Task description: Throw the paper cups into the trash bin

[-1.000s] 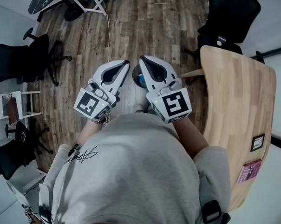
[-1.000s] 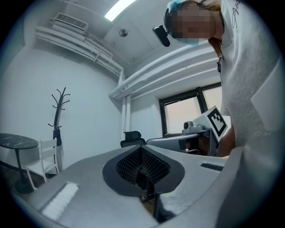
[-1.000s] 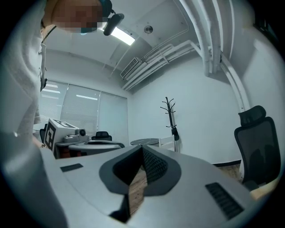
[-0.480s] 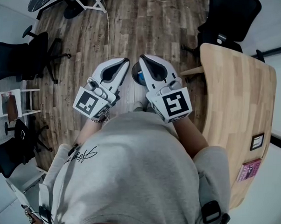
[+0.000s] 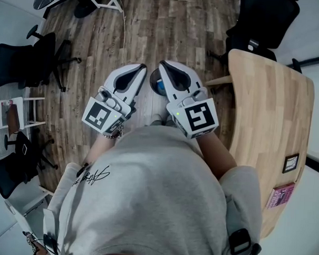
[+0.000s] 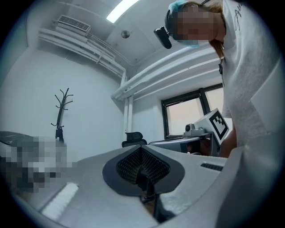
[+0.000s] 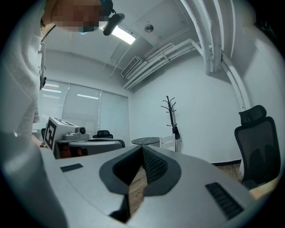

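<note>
Both smooth grey plastic grippers, left gripper and right gripper, hold their ribbed black pads pressed together on nothing, side by side above the wood-plank floor. Between their noses, partly hidden, sits one dark round trash bin with something blue inside. One curved pale-wood table lies right; two black chairs stand left.

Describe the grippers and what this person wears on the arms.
Both the left gripper and right gripper are pale grey shells tapering to a point, each with a dark teardrop hollow lined with ribbed black pads. Each carries a white cube with black square markers. The shirt is light grey, short-sleeved.
</note>
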`<state>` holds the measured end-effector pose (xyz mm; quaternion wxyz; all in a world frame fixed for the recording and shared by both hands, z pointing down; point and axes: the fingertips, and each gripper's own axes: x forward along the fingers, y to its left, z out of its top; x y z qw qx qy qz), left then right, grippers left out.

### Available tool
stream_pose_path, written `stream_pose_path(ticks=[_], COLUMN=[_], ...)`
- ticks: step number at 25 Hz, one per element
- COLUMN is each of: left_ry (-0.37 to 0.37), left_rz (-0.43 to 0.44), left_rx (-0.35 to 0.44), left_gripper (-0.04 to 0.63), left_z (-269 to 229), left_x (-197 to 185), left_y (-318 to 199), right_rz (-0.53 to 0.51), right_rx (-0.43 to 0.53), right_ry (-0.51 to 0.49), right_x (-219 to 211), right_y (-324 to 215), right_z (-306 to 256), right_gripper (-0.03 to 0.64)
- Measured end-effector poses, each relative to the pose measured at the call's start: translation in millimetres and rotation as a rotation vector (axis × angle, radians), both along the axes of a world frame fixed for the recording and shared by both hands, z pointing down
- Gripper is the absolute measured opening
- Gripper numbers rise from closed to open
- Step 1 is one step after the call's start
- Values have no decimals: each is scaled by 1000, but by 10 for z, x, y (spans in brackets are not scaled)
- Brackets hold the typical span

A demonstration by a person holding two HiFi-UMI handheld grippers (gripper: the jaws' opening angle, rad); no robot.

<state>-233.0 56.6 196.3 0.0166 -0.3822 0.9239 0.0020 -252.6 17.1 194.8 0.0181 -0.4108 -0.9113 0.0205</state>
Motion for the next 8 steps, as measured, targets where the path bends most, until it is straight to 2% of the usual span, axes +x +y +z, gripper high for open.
stream_pose_path(ticks=[8], left_ry=[14], left_rz=[-1], left_rx=[4], left_gripper=[3], left_z=[-15], left_x=[-3], left_y=[-34], right_rz=[0], right_rx=[3], right_ry=[1], right_x=[-2], right_y=[-19], right_z=[24], right_gripper=[9])
